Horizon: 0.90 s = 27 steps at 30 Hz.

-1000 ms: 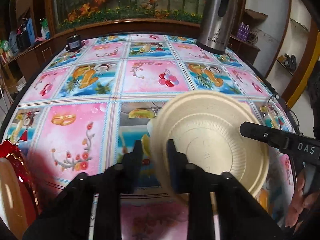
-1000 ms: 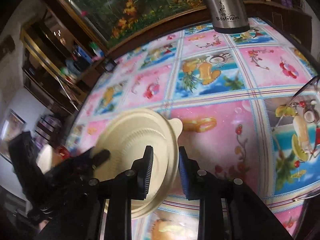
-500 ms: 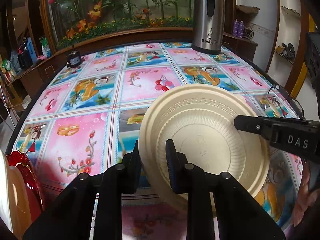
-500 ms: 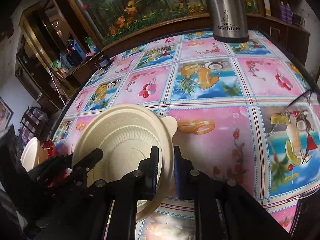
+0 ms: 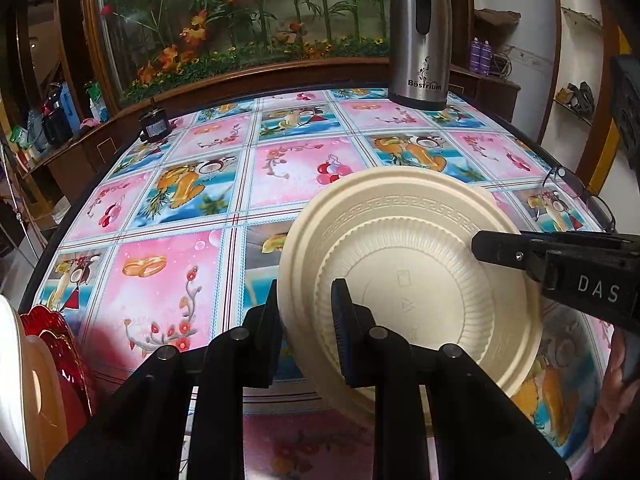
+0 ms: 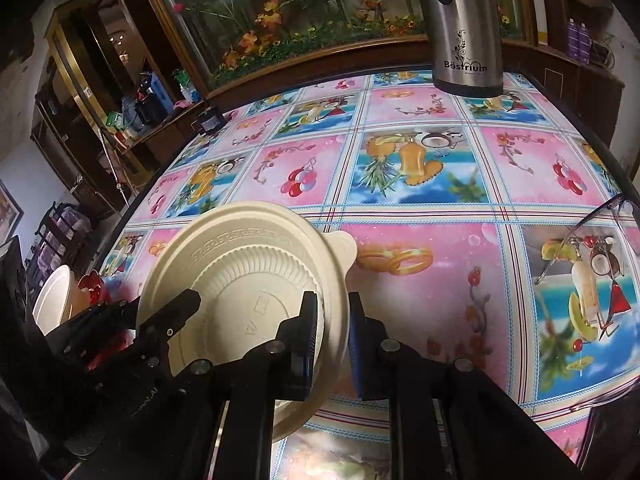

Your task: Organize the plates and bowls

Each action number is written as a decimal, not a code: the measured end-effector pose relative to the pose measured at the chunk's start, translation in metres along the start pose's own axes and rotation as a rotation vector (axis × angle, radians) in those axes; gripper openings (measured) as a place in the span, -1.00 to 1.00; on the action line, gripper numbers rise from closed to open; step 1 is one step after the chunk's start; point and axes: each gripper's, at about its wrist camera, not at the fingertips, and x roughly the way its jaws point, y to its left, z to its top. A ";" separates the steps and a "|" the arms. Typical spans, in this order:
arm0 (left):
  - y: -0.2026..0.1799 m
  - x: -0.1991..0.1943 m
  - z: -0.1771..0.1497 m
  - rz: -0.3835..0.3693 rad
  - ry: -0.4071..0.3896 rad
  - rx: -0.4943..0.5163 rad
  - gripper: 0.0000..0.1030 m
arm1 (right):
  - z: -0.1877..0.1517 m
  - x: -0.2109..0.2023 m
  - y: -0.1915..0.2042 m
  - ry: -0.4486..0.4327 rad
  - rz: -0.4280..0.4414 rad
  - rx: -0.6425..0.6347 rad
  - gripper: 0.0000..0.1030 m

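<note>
Both fingers of the left gripper [image 5: 306,312] are closed on the near-left rim of a cream plastic plate [image 5: 416,280], one finger on the outer side and the blue-padded one against the ribbed underside. Reaching in level from the near edge of the table, this gripper points toward the far side, where a steel Bëstrium flask [image 5: 420,40] stands upright.

From the opposite side the right gripper [image 6: 330,320] pinches the same plate at its right rim, fingers narrowed to a slim gap with the rim between them; in the left wrist view it [image 5: 520,254] enters from the right edge, lying roughly horizontal across the plate. In the right wrist view the left gripper [image 6: 172,312] comes in from the lower left.

Held above the fruit-patterned tablecloth [image 5: 168,280], over its near right part, the plate is tilted up on edge with its underside and moulded marks facing both cameras. A key-pattern band runs round its flange, and a small tab [image 6: 342,248] juts from the rim toward the far right.

At the near left edge stand a red scalloped dish [image 5: 52,332] and pale dishes [image 5: 24,392], upright on edge. Spectacles [image 5: 580,196] lie on the cloth to the right.
</note>
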 end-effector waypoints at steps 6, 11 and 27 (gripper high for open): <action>0.001 0.001 -0.001 0.007 0.003 0.004 -0.61 | -0.001 0.000 0.001 0.002 -0.004 -0.004 -0.68; 0.001 0.001 -0.002 0.014 0.003 0.004 -0.61 | -0.003 0.000 0.003 0.000 -0.002 -0.006 -0.68; 0.006 0.002 -0.003 0.001 0.014 -0.012 -0.61 | -0.006 0.000 0.015 -0.008 -0.051 -0.054 -0.68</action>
